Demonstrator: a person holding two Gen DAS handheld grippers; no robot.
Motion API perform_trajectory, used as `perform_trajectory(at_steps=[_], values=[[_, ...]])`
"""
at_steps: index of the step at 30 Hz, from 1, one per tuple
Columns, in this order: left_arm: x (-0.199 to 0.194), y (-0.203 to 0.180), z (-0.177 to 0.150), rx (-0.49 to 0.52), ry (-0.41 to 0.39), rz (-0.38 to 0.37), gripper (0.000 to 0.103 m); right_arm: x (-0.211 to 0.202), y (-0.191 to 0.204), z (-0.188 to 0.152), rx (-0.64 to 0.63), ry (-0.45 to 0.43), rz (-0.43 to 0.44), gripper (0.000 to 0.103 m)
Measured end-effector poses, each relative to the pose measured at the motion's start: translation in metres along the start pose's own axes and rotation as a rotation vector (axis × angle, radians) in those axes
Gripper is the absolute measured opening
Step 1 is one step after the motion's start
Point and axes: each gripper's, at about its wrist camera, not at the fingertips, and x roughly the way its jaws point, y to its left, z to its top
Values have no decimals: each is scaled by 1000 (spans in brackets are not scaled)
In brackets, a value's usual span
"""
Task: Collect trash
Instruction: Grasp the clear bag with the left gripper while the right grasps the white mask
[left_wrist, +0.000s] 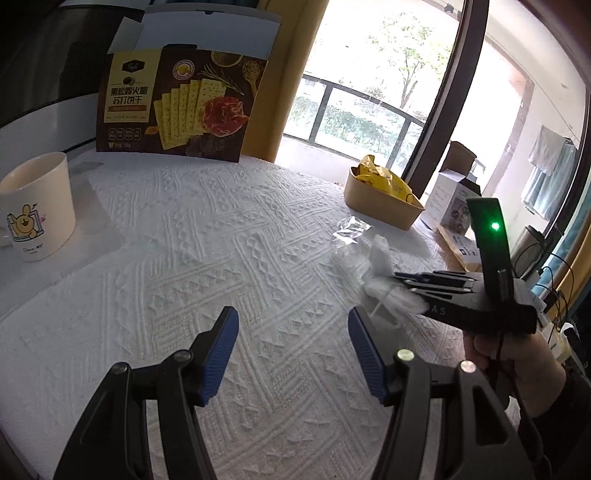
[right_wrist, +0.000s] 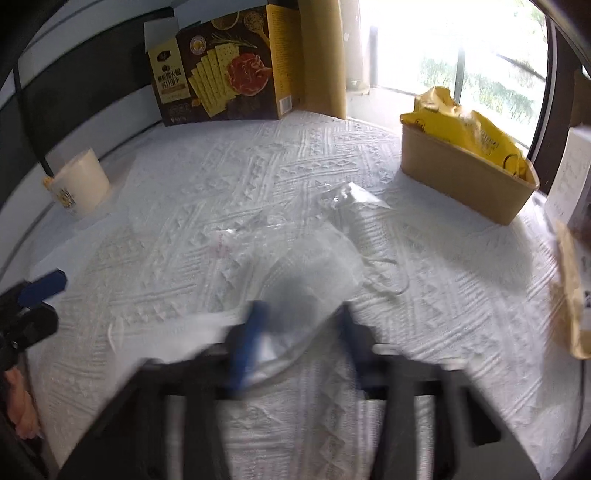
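The right gripper (right_wrist: 299, 325) had its jaws closed on a clear plastic wrapper (right_wrist: 314, 273), pinching only the near edge, with most of the film trailing toward the brown trash box (right_wrist: 469, 184). A second crumpled clear wrapper (right_wrist: 347, 199) lay on the white textured cloth (right_wrist: 258, 166) between the gripper and that box, near its front wall. The left gripper (left_wrist: 293, 354) hung open and empty over the cloth, well apart from the box. The film looked slippery and limp to me; a shallow pinch might let it slide free on the way over, or the trailing end could catch the box's rim and spill beside the yellow packet (right_wrist: 476, 129).
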Motion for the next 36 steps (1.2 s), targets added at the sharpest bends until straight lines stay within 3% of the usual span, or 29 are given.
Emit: perform_trajectory(at_steps=[10, 17, 22, 26, 27, 28, 36], values=[[43, -40, 26, 134, 49, -7, 62, -46, -26, -27, -6, -58, -9, 3], [84, -69, 47, 217, 65, -24, 62, -86, -90, -59, 185, -129, 26, 3], [122, -81, 63, 252, 113, 13, 62, -100, -120, -66, 264, -157, -10, 3], [144, -87, 65, 297, 121, 64, 62, -102, -122, -65, 263, -162, -29, 3], [148, -88, 65, 304, 136, 66, 50, -103, -120, -65, 260, -163, -31, 3], [152, -88, 65, 308, 154, 65, 30, -103, -120, -65, 258, -166, -31, 3], [139, -86, 60, 301, 133, 71, 25, -104, -119, -64, 262, -174, -21, 3]])
